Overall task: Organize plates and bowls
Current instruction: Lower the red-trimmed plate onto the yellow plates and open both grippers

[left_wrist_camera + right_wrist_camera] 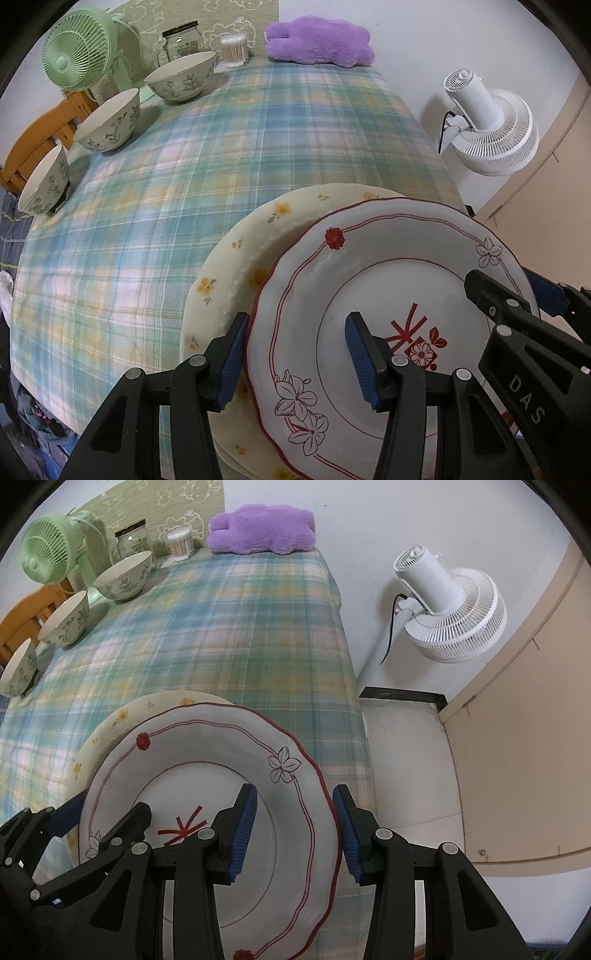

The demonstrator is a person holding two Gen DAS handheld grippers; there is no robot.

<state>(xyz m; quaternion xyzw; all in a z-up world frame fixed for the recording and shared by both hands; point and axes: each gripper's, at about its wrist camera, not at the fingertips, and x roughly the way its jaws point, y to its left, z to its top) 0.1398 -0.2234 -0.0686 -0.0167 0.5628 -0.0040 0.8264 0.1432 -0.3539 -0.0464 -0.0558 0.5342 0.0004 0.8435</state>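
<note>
The red-trimmed plate (373,295) is sitting at lower centre of both views, overlapping the yellow-flowered plate (236,273) beneath it on the checked bench (221,147). The left gripper (295,354) and right gripper (293,830) are each straddling an opposite rim, fingers wide open and gripping nothing. Both should be closing squarely on the rim together, keeping the plate level. Three bowls (110,122) are waiting at upper left.
</note>
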